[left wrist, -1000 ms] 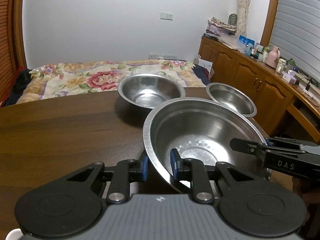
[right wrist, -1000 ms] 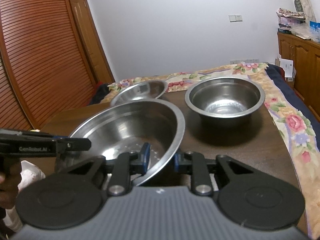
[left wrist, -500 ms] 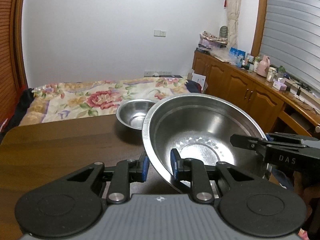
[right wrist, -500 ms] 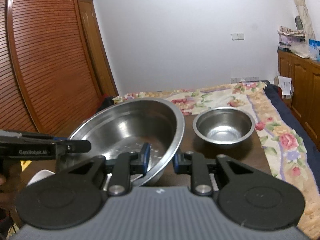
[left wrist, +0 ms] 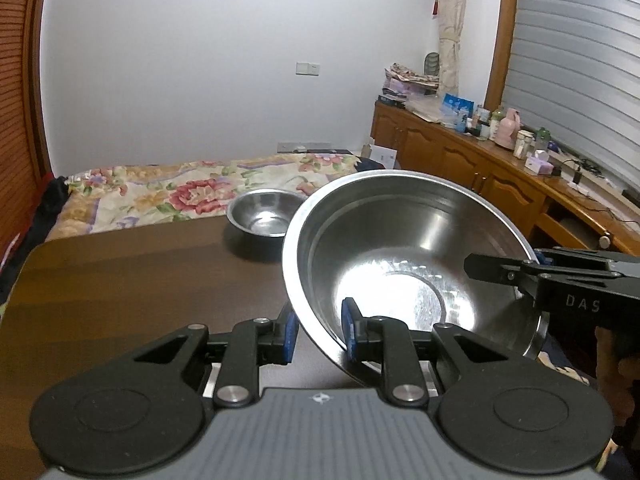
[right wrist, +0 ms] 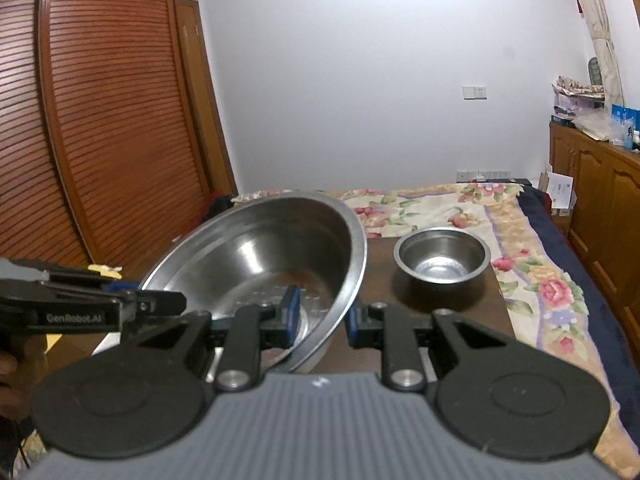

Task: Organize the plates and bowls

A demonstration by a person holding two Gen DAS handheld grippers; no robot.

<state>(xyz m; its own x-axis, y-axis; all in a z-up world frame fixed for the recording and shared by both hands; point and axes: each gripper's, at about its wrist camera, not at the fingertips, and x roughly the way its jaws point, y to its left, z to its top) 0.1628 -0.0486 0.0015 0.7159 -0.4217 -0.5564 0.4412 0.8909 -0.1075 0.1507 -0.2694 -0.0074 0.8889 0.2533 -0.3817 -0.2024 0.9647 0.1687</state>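
Note:
A large steel basin is held in the air above the dark wooden table, tilted. My left gripper is shut on its near left rim. My right gripper is shut on its right rim; the basin also shows in the right wrist view. The right gripper reaches in from the right in the left wrist view; the left one shows at the left of the right wrist view. A smaller steel bowl stands on the table's far side, also in the right wrist view.
A bed with a floral cover lies beyond the table. A wooden cabinet with bottles and boxes runs along the right wall. Slatted wooden doors stand at the left.
Both grippers have lifted the large basin up from the table and tilted it. The bowls on the table look farther away, and the third bowl is hidden behind the basin.

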